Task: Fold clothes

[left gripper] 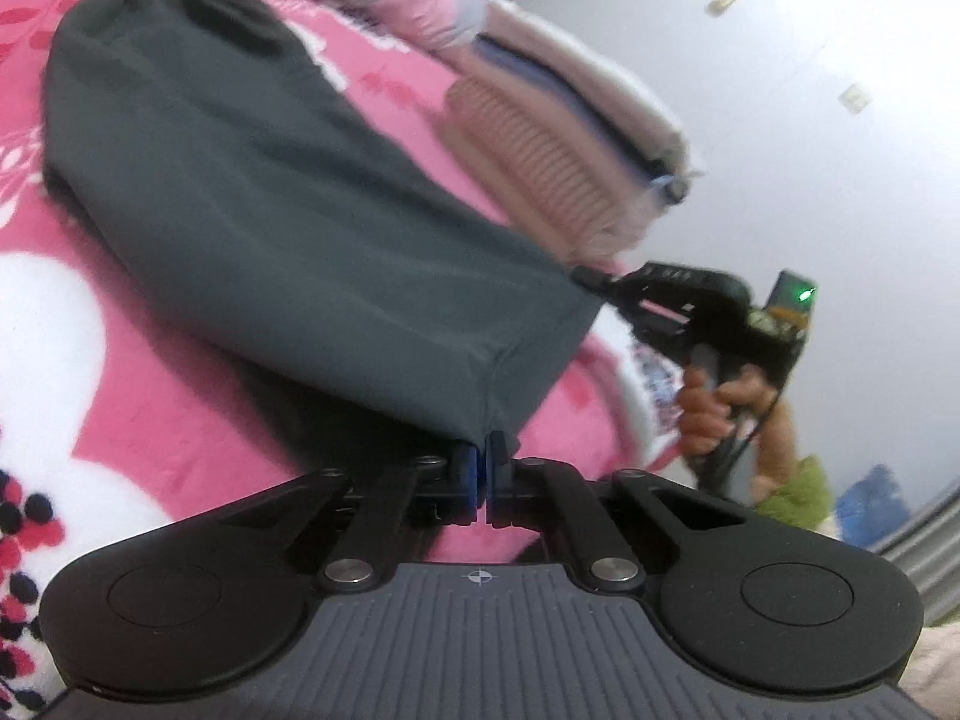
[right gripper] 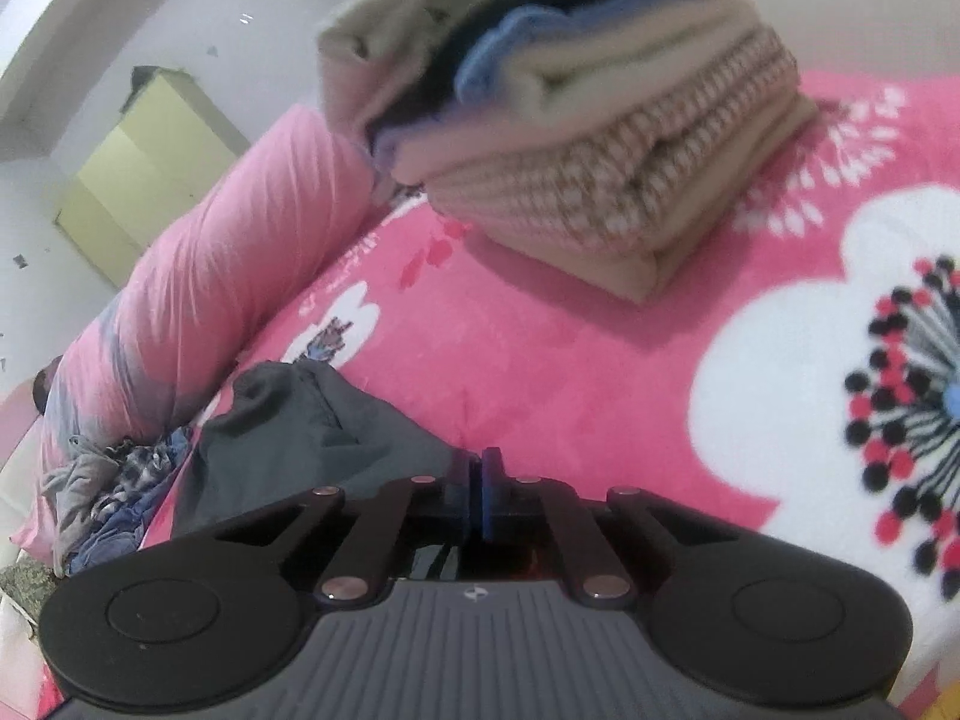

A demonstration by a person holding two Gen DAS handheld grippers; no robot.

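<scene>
Left tongs (left gripper: 485, 450): pressed together on the near hem of the dark grey cloth garment (left gripper: 270, 198), at a seam.
Right tongs (right gripper: 478, 468): pinching the same garment (right gripper: 312, 426) at another corner; seen from the left wrist view, their tips (left gripper: 591, 279) grip the hem corner, off to the right and ahead of the left tongs.
Hand (left gripper: 714, 402): wrapped round the right tool's handle, beyond the bed's edge.
Garment: stretched between the two tongs, running away from the left tongs across the bed; its far end is bunched.
Edges: the hem between the two pinches is taut and nearly straight; the bed's edge lies just right of the left tongs.
Open room: bare blanket ahead and right of the right tongs.
Stack of folded clothes, cream, blue and tan knit (right gripper: 570, 138): ahead of the right tongs, well apart.
Bed: pink plush blanket with white flowers (right gripper: 540, 360).
Pink rolled quilt (right gripper: 228, 282): left of the right tongs, with loose clothes (right gripper: 114, 492) heaped at its near end.
Room: pale wall (left gripper: 780, 120).
</scene>
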